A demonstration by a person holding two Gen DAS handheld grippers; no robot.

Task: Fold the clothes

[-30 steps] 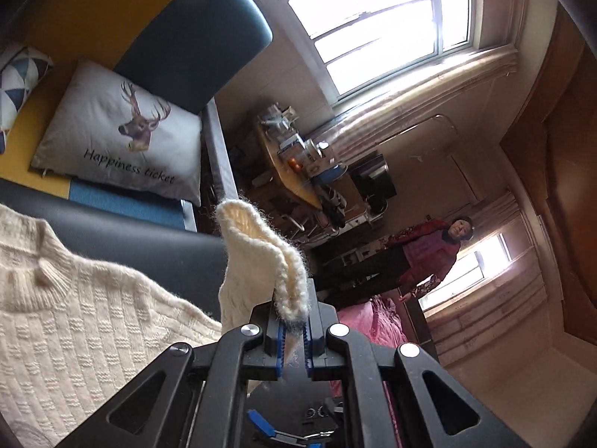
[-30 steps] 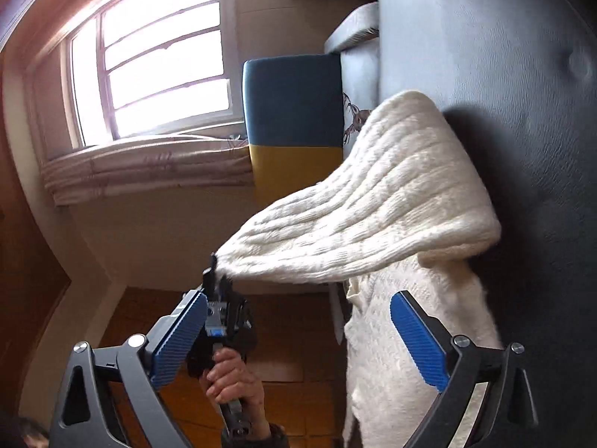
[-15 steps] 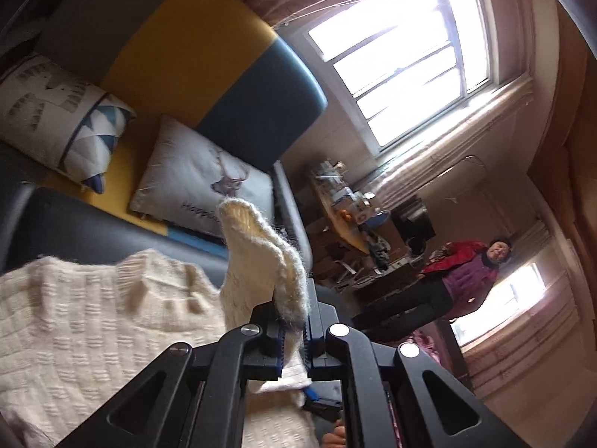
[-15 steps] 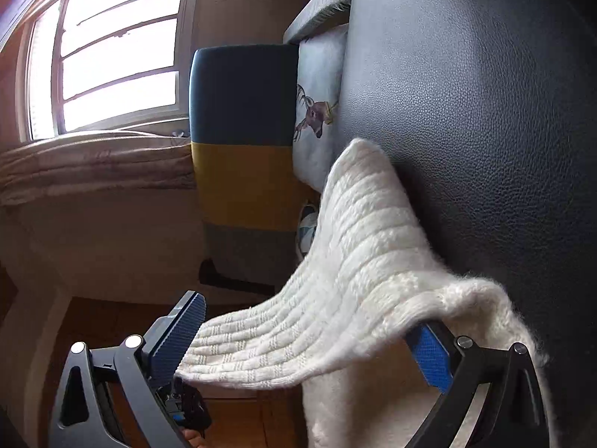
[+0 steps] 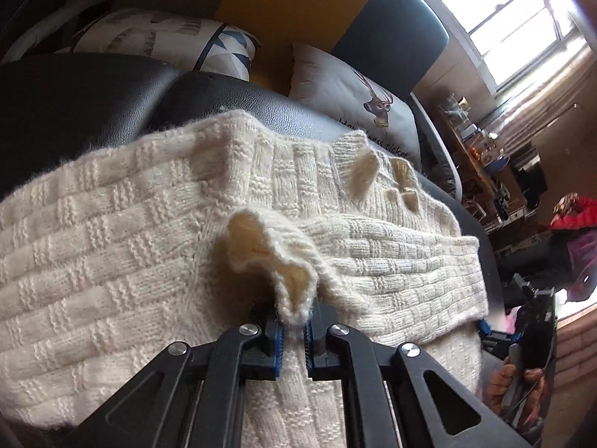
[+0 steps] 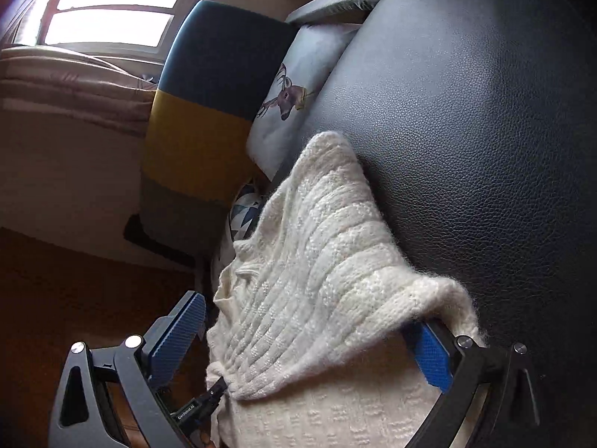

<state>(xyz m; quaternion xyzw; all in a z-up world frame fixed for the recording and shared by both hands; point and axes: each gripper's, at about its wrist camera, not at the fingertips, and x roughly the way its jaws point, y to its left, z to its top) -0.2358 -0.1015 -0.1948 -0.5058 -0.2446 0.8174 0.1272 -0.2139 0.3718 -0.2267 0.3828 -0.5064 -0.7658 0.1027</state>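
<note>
A cream knitted sweater [image 5: 130, 231] lies spread on a black leather seat [image 5: 74, 104]. My left gripper [image 5: 294, 323] is shut on the sleeve cuff [image 5: 268, 246], low over the sweater's body, and the sleeve lies folded across it. In the right wrist view my right gripper [image 6: 304, 343] stands wide open at the sweater's [image 6: 317, 280] edge. A fold of knit drapes over its right pad [image 6: 429, 354], while the left pad [image 6: 179, 332] is bare. The left gripper's tip [image 6: 209, 399] shows there, holding the sleeve end.
Behind the seat stand a deer-print pillow [image 5: 358, 104], a triangle-pattern pillow [image 5: 168, 41] and a yellow and dark blue backrest [image 5: 298, 11]. A cluttered table [image 5: 477, 145] and a person in red [image 5: 574, 216] are at the right. Bare black leather [image 6: 485, 149] stretches beyond the sweater.
My left gripper has come down with the cuff, laying the sleeve across the sweater's body. In the right wrist view the lifted sleeve has sunk onto the sweater between the open jaws.
</note>
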